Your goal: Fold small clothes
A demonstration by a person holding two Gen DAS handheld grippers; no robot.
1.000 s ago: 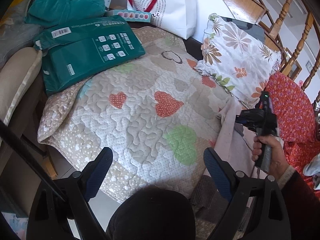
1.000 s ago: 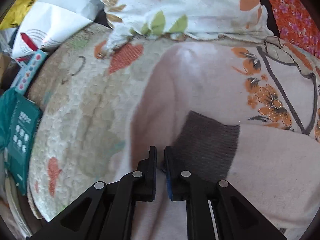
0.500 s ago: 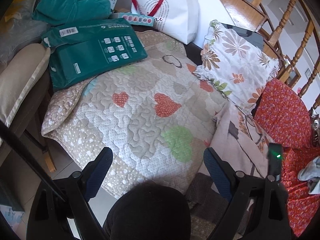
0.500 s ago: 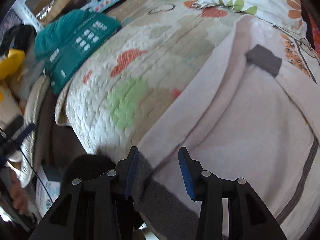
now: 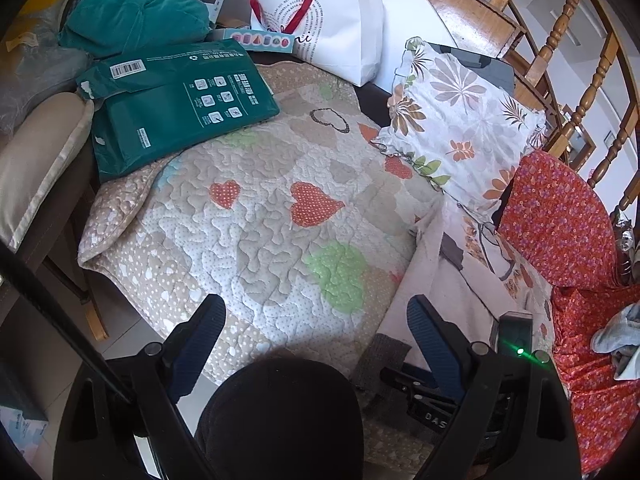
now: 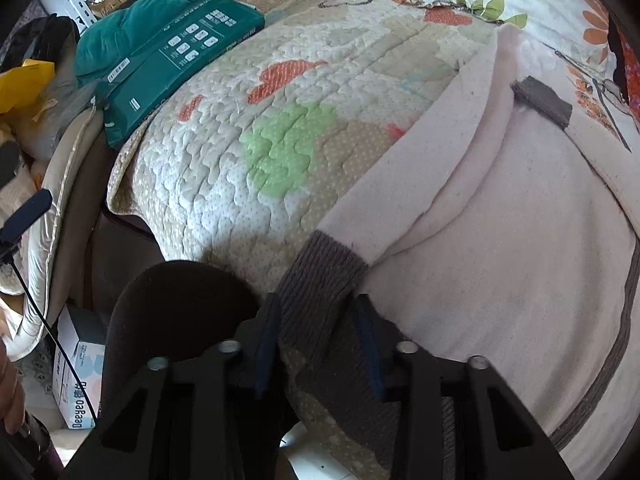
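A pale pink garment (image 6: 500,208) with grey ribbed cuffs lies on the right side of a quilted heart-pattern cover (image 5: 256,224). It also shows in the left wrist view (image 5: 444,280). My right gripper (image 6: 318,332) is open, its jaws either side of one grey cuff (image 6: 320,268) at the quilt's front edge. A second grey cuff (image 6: 542,100) lies farther back. My left gripper (image 5: 316,328) is open and empty above the quilt's front edge, with the right gripper's body (image 5: 516,344) just to its right.
A green package (image 5: 176,104) lies at the quilt's back left, with a teal cushion (image 5: 128,16) behind it. A white paper bag (image 5: 324,36) stands at the back. A floral pillow (image 5: 460,120) and red floral cloth (image 5: 560,216) lie to the right. A wooden railing (image 5: 580,60) runs behind.
My right gripper let go of the far cuff, opened and pulled back to the front edge, where its jaws now straddle the near grey cuff. The left gripper rose slightly.
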